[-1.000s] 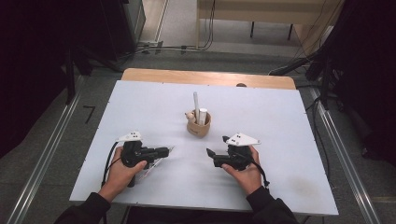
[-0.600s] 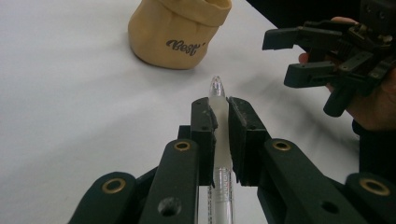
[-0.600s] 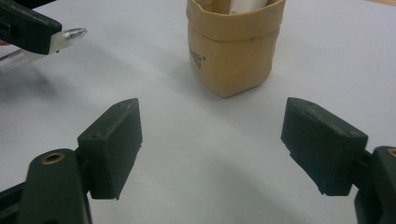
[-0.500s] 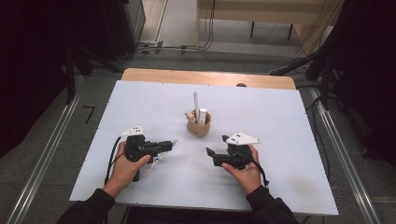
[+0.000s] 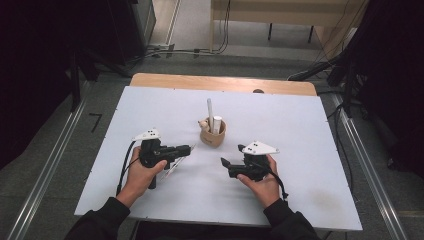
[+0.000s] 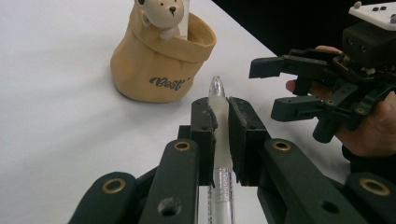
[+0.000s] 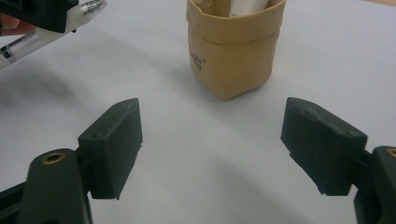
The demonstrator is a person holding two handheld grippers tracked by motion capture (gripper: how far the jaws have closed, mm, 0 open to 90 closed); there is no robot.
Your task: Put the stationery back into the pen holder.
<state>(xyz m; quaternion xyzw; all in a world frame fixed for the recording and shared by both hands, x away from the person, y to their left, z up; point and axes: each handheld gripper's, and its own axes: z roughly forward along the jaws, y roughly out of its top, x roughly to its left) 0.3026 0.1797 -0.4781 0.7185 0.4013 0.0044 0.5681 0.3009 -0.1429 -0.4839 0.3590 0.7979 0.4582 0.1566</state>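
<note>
1. One clear pen (image 6: pixel 219 140) is the thing being worked on: it is pinched lengthwise between the jaws of the left gripper (image 5: pixel 184 149), its rounded tip poking out past them toward the tan pouch (image 5: pixel 213 137).
2. Compared with a second ago, the left gripper has lifted slightly and swung its jaws further toward the pouch, carrying the pen with it off the white table (image 5: pixel 300 125).
3. That pouch stands upright at the table's middle, with a small bear figure (image 6: pixel 161 14) at its rim and a white stick (image 5: pixel 210 114) rising from it; the pen tip is near it, not touching.
4. My judgement: the pen is headed into the pouch, which calls for tilting it upright over the opening.
5. Off to the side, the right gripper (image 5: pixel 226 163) hovers with its jaws spread wide and nothing between them, much as it was before.
</note>
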